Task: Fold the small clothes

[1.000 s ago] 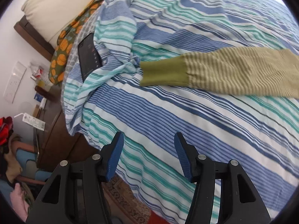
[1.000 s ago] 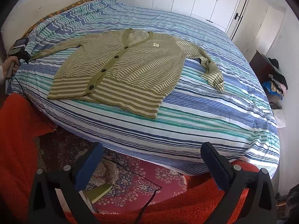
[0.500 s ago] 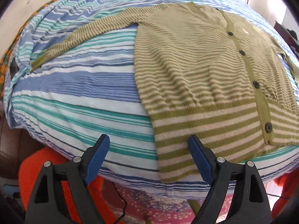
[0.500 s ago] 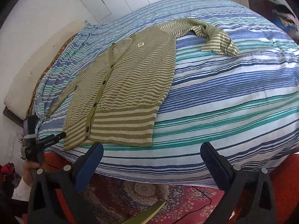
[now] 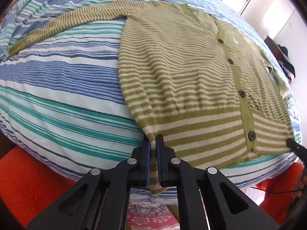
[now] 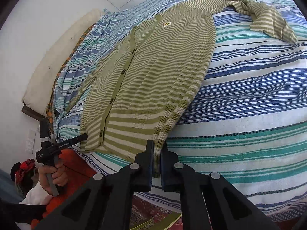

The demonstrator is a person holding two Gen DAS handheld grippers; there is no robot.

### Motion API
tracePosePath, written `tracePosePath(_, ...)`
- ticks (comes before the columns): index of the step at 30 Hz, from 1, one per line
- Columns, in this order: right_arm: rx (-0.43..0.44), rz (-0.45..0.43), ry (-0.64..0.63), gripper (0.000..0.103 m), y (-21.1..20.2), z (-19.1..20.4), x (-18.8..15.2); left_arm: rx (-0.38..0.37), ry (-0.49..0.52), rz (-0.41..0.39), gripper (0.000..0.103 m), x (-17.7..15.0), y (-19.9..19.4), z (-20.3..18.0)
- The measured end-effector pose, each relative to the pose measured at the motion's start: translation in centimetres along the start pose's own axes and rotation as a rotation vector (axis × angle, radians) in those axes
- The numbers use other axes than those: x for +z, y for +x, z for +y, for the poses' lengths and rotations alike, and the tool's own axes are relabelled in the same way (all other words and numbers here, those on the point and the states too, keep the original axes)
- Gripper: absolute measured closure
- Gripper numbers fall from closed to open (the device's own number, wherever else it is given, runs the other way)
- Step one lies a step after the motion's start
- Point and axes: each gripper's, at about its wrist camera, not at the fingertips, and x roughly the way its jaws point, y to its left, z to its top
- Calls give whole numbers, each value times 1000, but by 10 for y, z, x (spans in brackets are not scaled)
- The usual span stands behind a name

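both grippers, left gripper [image 5: 153, 143] and right gripper [image 6: 157, 147], pinch the cardigan [image 5: 191, 72] hem corners.

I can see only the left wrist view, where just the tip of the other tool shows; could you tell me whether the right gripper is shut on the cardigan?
Observer: Yes. The right gripper is shut on the cardigan, pinching the bottom hem at its right-hand corner.
Operator: Thank you. The sleeve on that side is mostly out of my sight; how does it lie?
Observer: The right-side sleeve is bent back on itself and crumpled on the striped bedsheet, not laid out straight.
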Motion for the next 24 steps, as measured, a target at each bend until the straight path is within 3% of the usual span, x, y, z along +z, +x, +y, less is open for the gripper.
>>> tracePosePath(4, 25, -34, 34, 99, -39, 7, -11, -5, 32, 6, 99, -12, -13, 0)
tracePosePath(8, -57, 41, 96, 99, -22, -15, -30, 79, 73, 54, 98, -10, 8, -9)
tracePosePath(10, -71, 50, 120, 99, -12, -21, -32, 119, 85, 50, 90, -10, 7, -11)
tracePosePath(11, -85, 42, 108, 97, -12, -19, -31, 127, 81, 38, 83, -11, 2, -11)
tracePosePath(12, -99, 34, 94, 94, -14, -18, -29, 142, 70, 22, 63, -12, -4, -10)
tracePosePath(13, -113, 28, 84, 80, -17, -16, -27, 159, 53, -8, 51, -12, -12, -7)
tracePosePath(14, -124, 18, 80, 58, -23, -17, -26, 174, 32, -51, 32, -14, -23, -3)
tracePosePath(15, -139, -8, 80, 48, -32, -20, -25, 187, 8, -98, 25, -14, -33, 1)
tracePosePath(16, -164, -51, 81, 40, -44, -23, -24, 199, -14, -138, 24, -14, -41, 6)
tracePosePath(19, -261, -169, 26, 40, -78, -32, -5, 244, -68, -177, 23, -10, -44, 18)
tracePosePath(22, -407, -207, -115, 40, -89, -45, 34, 275, -103, -147, 23, -5, -33, 25)
tracePosePath(24, -504, -200, -280, 41, -80, -50, 59, 295, -122, -131, 23, -4, -29, 30)
